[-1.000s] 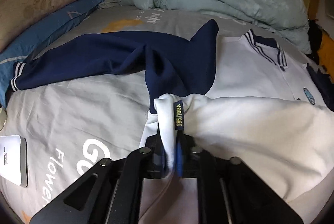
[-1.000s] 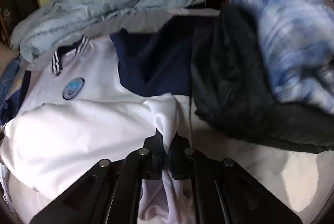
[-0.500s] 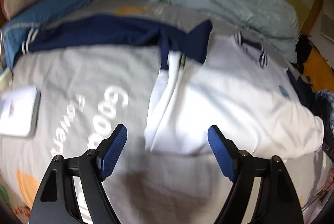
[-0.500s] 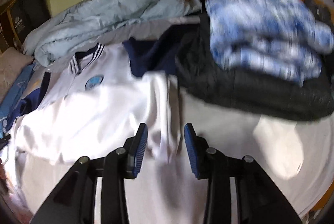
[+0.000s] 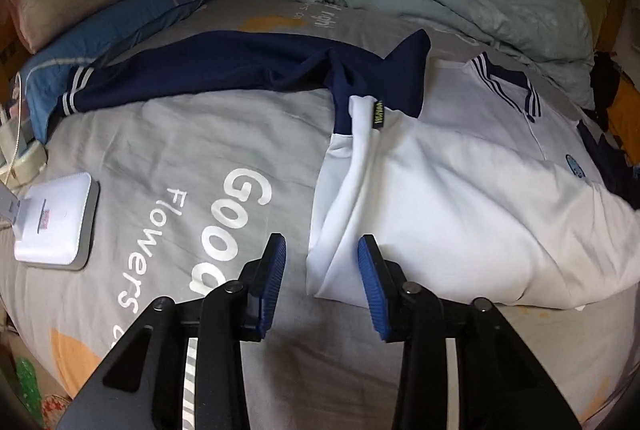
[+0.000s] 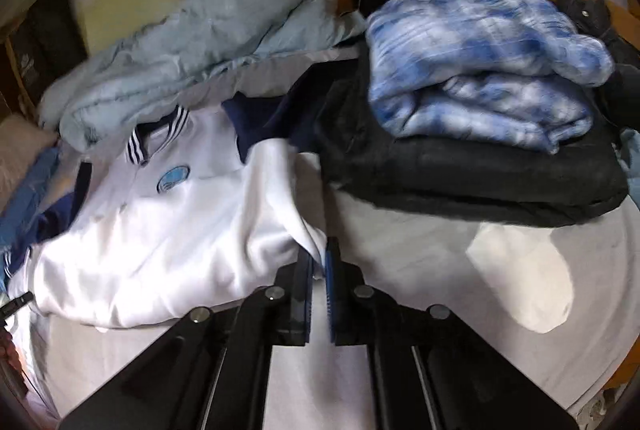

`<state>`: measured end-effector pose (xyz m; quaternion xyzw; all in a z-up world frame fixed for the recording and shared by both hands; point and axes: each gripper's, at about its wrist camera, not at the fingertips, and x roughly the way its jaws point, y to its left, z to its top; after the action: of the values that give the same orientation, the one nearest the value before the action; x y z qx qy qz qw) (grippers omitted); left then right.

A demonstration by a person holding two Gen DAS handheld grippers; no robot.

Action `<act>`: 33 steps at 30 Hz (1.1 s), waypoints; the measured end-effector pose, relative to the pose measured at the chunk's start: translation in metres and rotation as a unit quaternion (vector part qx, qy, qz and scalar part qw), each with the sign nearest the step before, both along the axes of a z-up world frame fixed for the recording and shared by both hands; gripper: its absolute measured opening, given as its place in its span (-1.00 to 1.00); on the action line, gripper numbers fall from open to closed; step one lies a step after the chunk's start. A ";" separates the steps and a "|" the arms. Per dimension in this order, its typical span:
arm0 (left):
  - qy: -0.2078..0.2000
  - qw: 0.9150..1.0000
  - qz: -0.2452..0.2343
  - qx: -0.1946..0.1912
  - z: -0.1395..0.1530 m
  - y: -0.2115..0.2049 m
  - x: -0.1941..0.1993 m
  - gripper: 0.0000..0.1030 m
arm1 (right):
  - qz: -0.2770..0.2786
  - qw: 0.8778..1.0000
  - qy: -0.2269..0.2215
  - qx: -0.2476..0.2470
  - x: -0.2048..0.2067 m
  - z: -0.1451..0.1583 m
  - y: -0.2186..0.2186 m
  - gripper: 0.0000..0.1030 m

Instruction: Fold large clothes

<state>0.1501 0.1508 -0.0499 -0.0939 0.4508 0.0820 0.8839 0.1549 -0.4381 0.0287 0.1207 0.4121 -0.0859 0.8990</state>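
Left gripper [image 5: 322, 262]: spread, beside jacket [image 5: 460, 197] hem edge.
Right gripper [image 6: 319, 262]: pinching jacket [image 6: 168, 230] corner.
Bed [image 5: 180, 133]: bare sheet left of jacket.

The right gripper [image 6: 319, 262] has its blue-padded jaws nearly together, pinching the folded edge of the white jacket [image 6: 168, 230], which lies on the bed with its striped navy collar [image 6: 160, 137] and round chest badge [image 6: 173, 179] facing up. Just beside it, a blue-and-white blanket [image 6: 480, 65] sits on a folded black garment [image 6: 472, 173]. A pale blue duvet [image 6: 208, 45] is bunched behind.
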 end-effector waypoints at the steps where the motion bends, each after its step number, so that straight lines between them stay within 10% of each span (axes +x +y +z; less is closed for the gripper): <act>1: 0.001 1.000 0.001 -0.003 -0.001 0.001 0.000 -0.28 | -0.007 1.000 0.026 -0.001 0.005 -0.008 -0.004 -0.91; 3: -0.002 1.000 -0.002 -0.002 0.001 0.001 0.001 -0.28 | -0.029 0.991 0.130 0.027 0.020 -0.051 -0.016 -0.91; 9: -0.037 0.999 -0.022 0.016 0.013 -0.009 0.000 -0.03 | -0.026 0.997 0.078 0.000 0.014 -0.025 -0.005 -0.83; 14: -0.057 0.998 -0.021 -0.031 0.019 0.000 0.005 0.06 | -0.033 0.999 -0.003 0.012 0.001 0.001 -0.008 -0.29; 21: -0.069 0.994 -0.045 -0.074 0.032 0.017 0.052 0.06 | -0.016 0.998 -0.049 0.037 0.013 0.014 -0.008 -0.02; 25: -0.023 0.994 -0.040 -0.102 0.005 0.027 0.080 -0.07 | -0.008 0.999 -0.037 0.033 0.042 0.011 -0.006 -0.02; 31: 0.004 0.989 -0.065 -0.133 -0.013 0.026 0.090 -0.90 | -0.017 0.998 -0.014 0.061 0.070 -0.006 -0.019 -0.05; 33: -0.019 0.994 -0.047 -0.100 -0.001 0.023 0.080 -0.91 | 0.000 0.997 -0.004 0.079 0.080 -0.012 -0.018 -0.74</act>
<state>0.2306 0.1741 -0.0512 -0.1620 0.4441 -0.0071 0.8812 0.2353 -0.4560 0.0167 0.1920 0.4140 -0.0527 0.8883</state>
